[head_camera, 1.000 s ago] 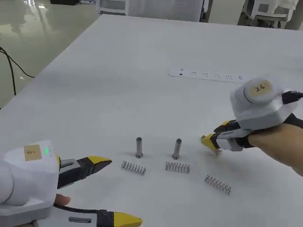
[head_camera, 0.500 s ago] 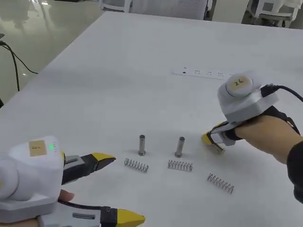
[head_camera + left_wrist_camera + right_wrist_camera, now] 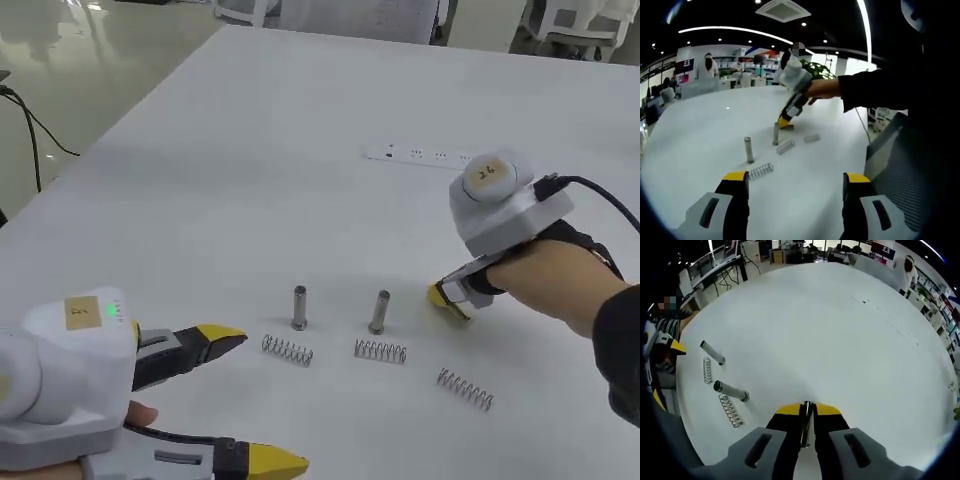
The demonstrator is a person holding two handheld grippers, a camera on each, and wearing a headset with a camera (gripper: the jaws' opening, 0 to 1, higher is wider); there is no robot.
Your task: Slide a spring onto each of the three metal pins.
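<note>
Two metal pins stand upright on the white table. In front of them lie three springs. My right gripper points down at the table just right of the second pin. It is shut on a third metal pin, which sits between the yellow tips. My left gripper is at the near left, open and holding nothing. In its own view its jaws stand wide apart, facing the nearest spring and pin.
A white power strip lies farther back on the table. A black cable trails from the right gripper. Dark floor lies beyond the table's left edge, and chairs stand at the far end.
The right gripper's body has swung left over its tips, which stay at the same spot on the table. The left gripper has hardly moved. Pins and springs are unchanged.
</note>
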